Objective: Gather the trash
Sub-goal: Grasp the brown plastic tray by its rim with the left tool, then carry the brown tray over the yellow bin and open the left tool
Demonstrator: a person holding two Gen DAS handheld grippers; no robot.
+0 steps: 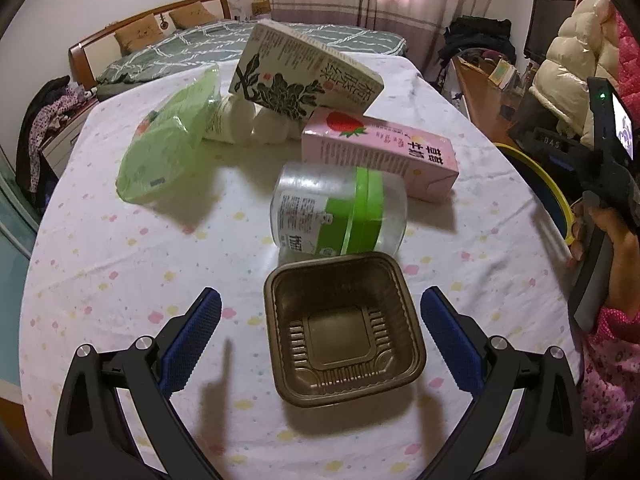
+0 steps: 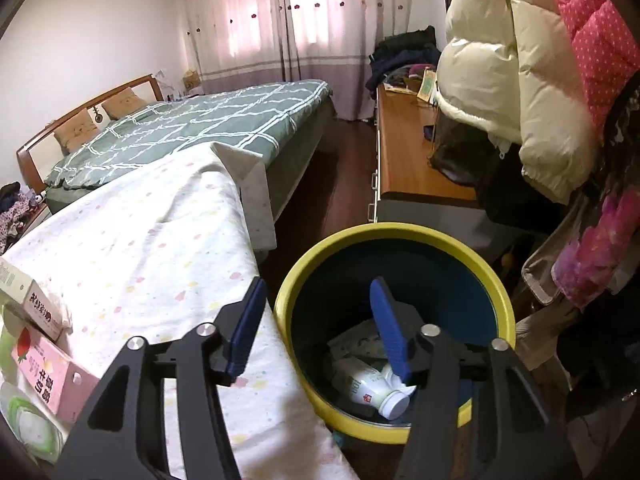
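In the left wrist view my left gripper (image 1: 320, 300) is open, its blue pads on either side of a brown plastic tray (image 1: 343, 330) on the table, not touching it. Behind the tray lie a clear jar with a green lid (image 1: 340, 210), a pink strawberry carton (image 1: 384, 152), a beige tea carton (image 1: 304, 76), white bottles (image 1: 248, 122) and a green plastic container (image 1: 172, 138). In the right wrist view my right gripper (image 2: 318, 290) is open and empty above the near rim of a yellow-rimmed blue bin (image 2: 396, 320). A white bottle (image 2: 372, 388) lies in the bin.
The table has a white flowered cloth (image 1: 120, 260). The bin stands on the floor at the table's right edge, its rim showing in the left wrist view (image 1: 552, 188). A bed (image 2: 192, 128) lies beyond the table. A wooden desk (image 2: 408, 160) and hanging coats (image 2: 512, 60) stand right of the bin.
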